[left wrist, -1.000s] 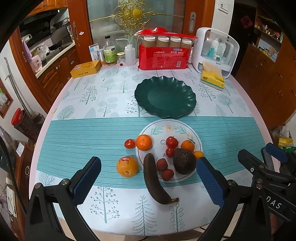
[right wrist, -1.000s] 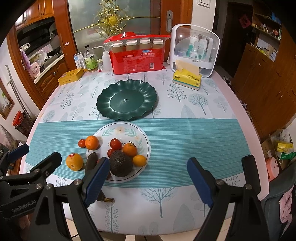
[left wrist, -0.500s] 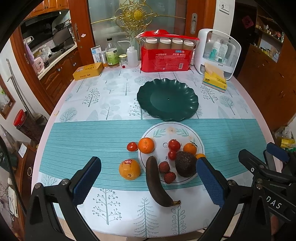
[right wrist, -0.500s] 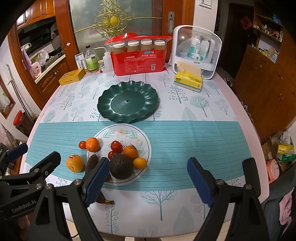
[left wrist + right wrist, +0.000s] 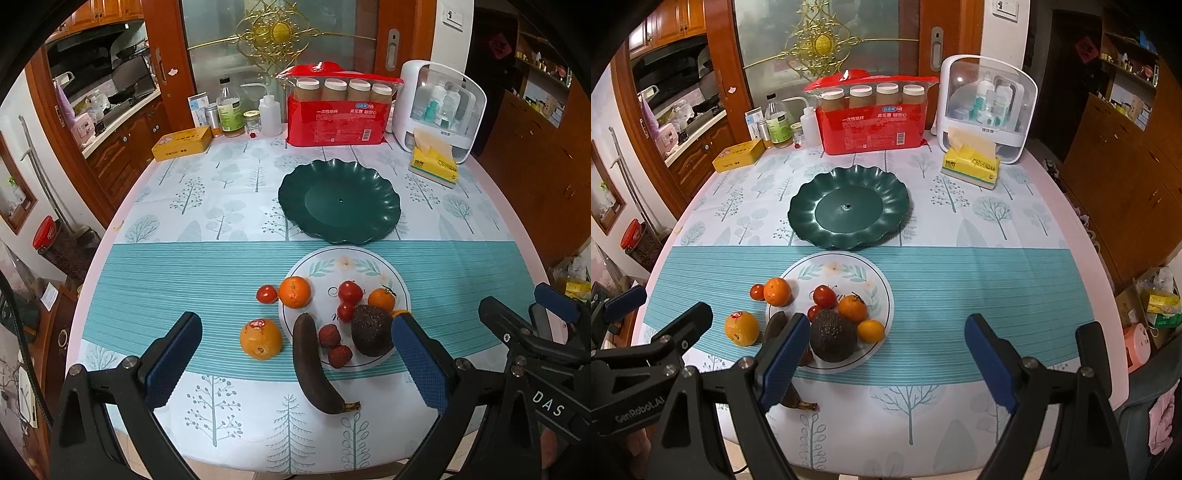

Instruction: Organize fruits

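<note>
Both tongs, left [image 5: 295, 354] and right [image 5: 886, 358], gape empty; the overripe banana [image 5: 314, 365] likely needs a gentle mid-body grip.

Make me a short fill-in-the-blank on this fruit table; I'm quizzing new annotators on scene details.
1. The dark green scalloped plate holds ____ fruit.
2. The blackened banana lies partly on the ____ plate.
3. Both the left gripper and the right gripper are ____.
4. The small tomato left of the plate rests on the ____.

Missing words: no; white floral; open; tablecloth
</note>
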{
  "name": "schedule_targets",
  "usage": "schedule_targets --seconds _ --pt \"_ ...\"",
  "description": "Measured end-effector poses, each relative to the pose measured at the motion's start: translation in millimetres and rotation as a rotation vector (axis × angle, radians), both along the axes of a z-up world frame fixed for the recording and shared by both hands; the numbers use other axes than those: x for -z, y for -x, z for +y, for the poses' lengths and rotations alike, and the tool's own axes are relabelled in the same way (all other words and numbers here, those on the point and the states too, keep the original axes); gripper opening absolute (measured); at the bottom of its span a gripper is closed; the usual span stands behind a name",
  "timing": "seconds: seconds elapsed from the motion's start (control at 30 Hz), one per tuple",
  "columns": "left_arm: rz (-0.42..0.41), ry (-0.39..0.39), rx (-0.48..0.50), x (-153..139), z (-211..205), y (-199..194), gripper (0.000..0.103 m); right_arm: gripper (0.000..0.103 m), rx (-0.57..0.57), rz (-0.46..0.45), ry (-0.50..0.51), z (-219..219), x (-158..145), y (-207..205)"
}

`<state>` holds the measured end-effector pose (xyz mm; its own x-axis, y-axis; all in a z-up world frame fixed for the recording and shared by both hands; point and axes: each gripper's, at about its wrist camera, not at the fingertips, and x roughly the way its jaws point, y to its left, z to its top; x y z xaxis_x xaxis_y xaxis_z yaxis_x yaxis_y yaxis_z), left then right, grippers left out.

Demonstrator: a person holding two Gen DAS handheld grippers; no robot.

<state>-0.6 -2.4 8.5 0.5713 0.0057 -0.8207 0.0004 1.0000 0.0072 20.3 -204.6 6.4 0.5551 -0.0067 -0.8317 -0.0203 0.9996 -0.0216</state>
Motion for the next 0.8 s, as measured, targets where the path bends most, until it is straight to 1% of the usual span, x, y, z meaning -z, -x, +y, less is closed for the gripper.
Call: schedule_targets --seconds 0.6,0.8 --pt "0.001 -0.012 -0.047 -1.2 -7.9 10.1 0.102 0.086 -0.046 -0.005 -0.022 -8.1 6.5 3.4" --pt "0.025 -0.012 -0.063 5.5 -8.1 12.5 0.102 0.087 -0.066 0.019 -0.037 -11.1 13.2 2.6"
